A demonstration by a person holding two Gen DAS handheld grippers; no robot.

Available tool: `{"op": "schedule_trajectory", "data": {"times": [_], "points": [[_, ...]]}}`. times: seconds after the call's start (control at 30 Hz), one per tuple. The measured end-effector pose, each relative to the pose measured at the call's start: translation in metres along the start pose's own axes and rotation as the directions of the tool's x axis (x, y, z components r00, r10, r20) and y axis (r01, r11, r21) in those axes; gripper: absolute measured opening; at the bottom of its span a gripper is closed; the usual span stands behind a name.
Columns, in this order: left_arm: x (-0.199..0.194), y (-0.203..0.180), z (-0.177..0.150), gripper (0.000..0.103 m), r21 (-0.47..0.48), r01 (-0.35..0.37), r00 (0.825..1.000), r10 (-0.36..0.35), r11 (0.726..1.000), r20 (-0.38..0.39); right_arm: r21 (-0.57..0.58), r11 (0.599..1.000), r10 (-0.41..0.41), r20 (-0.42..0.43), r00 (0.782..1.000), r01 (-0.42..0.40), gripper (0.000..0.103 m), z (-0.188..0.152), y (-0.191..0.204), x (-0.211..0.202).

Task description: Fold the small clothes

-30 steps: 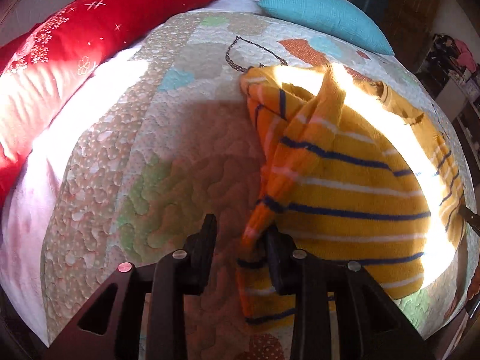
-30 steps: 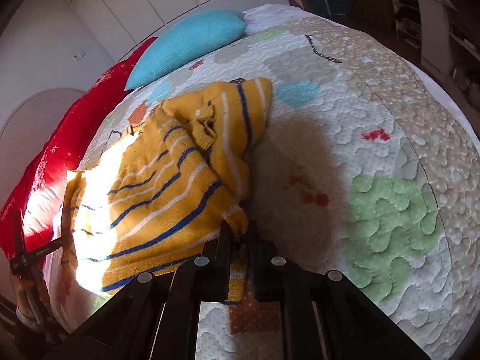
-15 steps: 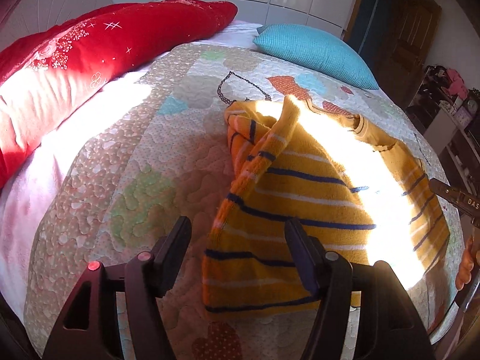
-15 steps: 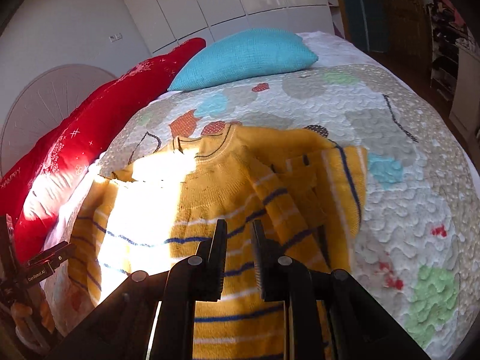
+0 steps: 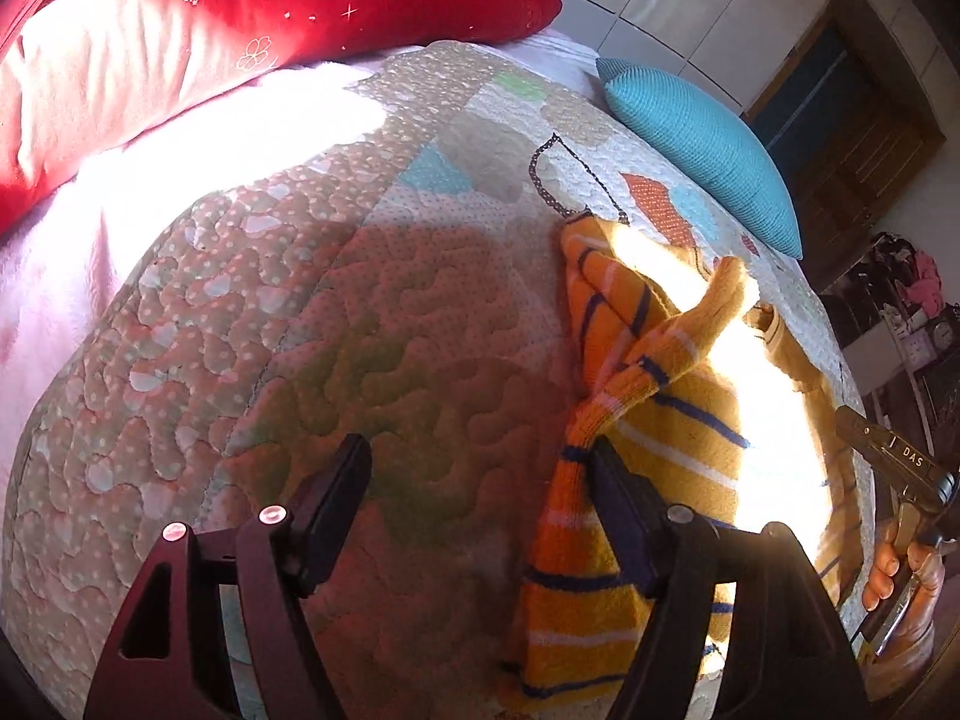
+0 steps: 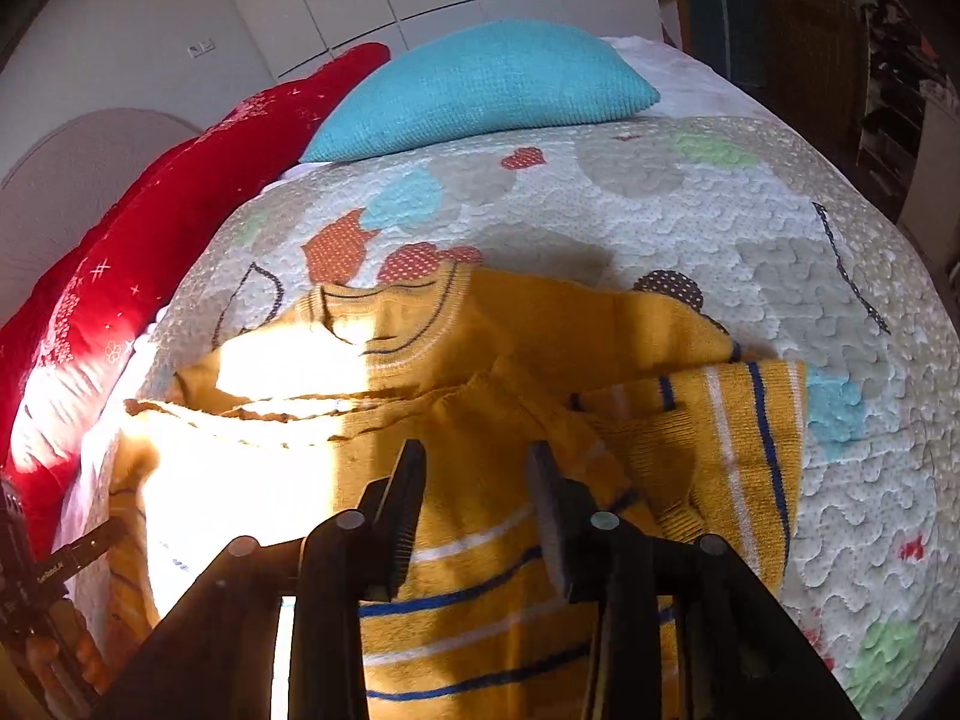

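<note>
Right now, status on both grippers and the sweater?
Left gripper opening, sleeve draped against one finger. Right gripper opening, nothing pinched. Yellow striped sweater partly folded on quilt. Nothing in the way.

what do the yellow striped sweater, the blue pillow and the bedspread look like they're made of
Yellow striped sweater: knitted yarn, probably wool or acrylic, matte; ribbed collar and fuzzy stitches show.
Blue pillow: textured knit or waffle-weave cover, matte; a fine grid of bumps shows.
Bedspread: quilted fabric, likely cotton, matte; wavy stitch lines puff up its dotted patchwork print.

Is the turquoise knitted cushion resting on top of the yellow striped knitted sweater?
No, the turquoise knitted cushion lies apart from the yellow striped knitted sweater, with bare quilt between them.
</note>
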State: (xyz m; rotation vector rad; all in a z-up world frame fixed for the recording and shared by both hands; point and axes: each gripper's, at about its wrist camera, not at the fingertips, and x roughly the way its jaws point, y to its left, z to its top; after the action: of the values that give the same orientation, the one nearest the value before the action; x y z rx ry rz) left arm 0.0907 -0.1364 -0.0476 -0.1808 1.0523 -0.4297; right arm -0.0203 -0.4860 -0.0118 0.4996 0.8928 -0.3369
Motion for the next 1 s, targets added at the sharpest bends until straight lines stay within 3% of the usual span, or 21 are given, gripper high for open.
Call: {"op": "schedule_trajectory", "data": {"times": [0.13,0.23,0.3,0.4,0.5,0.53,0.57,0.63,0.67,0.77,0.83,0.87,1.0], "points": [[-0.009,-0.017,0.010,0.072,0.075,0.020,0.999,-0.022,0.997,0.027,-0.041,0.998,-0.038,-0.001,0.999,0.038,0.050,-0.001,0.000,-0.010],[-0.008,-0.038,0.026,0.081,0.162,0.035,0.998,-0.043,0.986,0.046,-0.014,0.997,-0.079,0.007,0.997,0.080,0.051,0.000,-0.023,-0.014],[0.000,-0.055,0.036,0.082,0.236,0.023,0.997,-0.038,0.972,0.061,0.013,0.996,-0.083,0.006,0.997,0.083,0.053,0.002,-0.038,-0.013],[0.030,-0.077,0.049,0.084,0.314,0.022,1.000,-0.027,0.949,0.012,0.023,0.998,-0.062,-0.010,0.998,0.062,0.053,0.004,-0.049,-0.005],[0.063,-0.089,0.054,0.083,0.333,0.049,0.997,-0.029,0.942,-0.066,-0.002,0.998,-0.061,-0.024,0.998,0.061,0.054,0.007,-0.048,0.012],[0.071,-0.092,0.054,0.081,0.334,0.062,0.995,-0.034,0.940,-0.089,-0.017,0.998,-0.066,-0.024,0.998,0.065,0.054,0.008,-0.046,0.017],[0.075,-0.094,0.055,0.061,0.333,0.080,0.993,-0.046,0.940,-0.108,-0.027,0.998,-0.064,-0.021,0.998,0.063,0.054,0.010,-0.044,0.022],[0.075,-0.097,0.053,0.034,0.325,0.084,0.993,-0.050,0.942,-0.111,-0.038,0.999,-0.027,-0.014,1.000,0.027,0.054,0.013,-0.041,0.029],[0.070,-0.098,0.053,0.028,0.326,0.075,0.995,-0.046,0.942,-0.094,-0.041,0.999,-0.001,-0.015,1.000,0.001,0.053,0.015,-0.038,0.031],[0.058,-0.099,0.051,0.022,0.340,0.073,0.996,-0.052,0.938,-0.071,-0.076,0.996,0.045,-0.043,0.998,-0.048,0.053,0.015,-0.029,0.041],[0.054,-0.098,0.050,0.020,0.340,0.064,0.997,-0.045,0.938,-0.063,-0.101,0.994,0.035,-0.062,0.997,-0.041,0.035,0.011,-0.022,0.047],[0.052,-0.098,0.050,0.020,0.340,0.057,0.998,-0.041,0.939,-0.055,-0.093,0.995,0.039,-0.062,0.997,-0.045,0.009,0.011,-0.022,0.046],[0.037,-0.101,0.055,0.018,0.321,0.066,0.998,-0.060,0.945,-0.026,-0.041,0.995,0.089,0.010,0.996,-0.088,0.007,0.014,-0.020,0.015]]}}
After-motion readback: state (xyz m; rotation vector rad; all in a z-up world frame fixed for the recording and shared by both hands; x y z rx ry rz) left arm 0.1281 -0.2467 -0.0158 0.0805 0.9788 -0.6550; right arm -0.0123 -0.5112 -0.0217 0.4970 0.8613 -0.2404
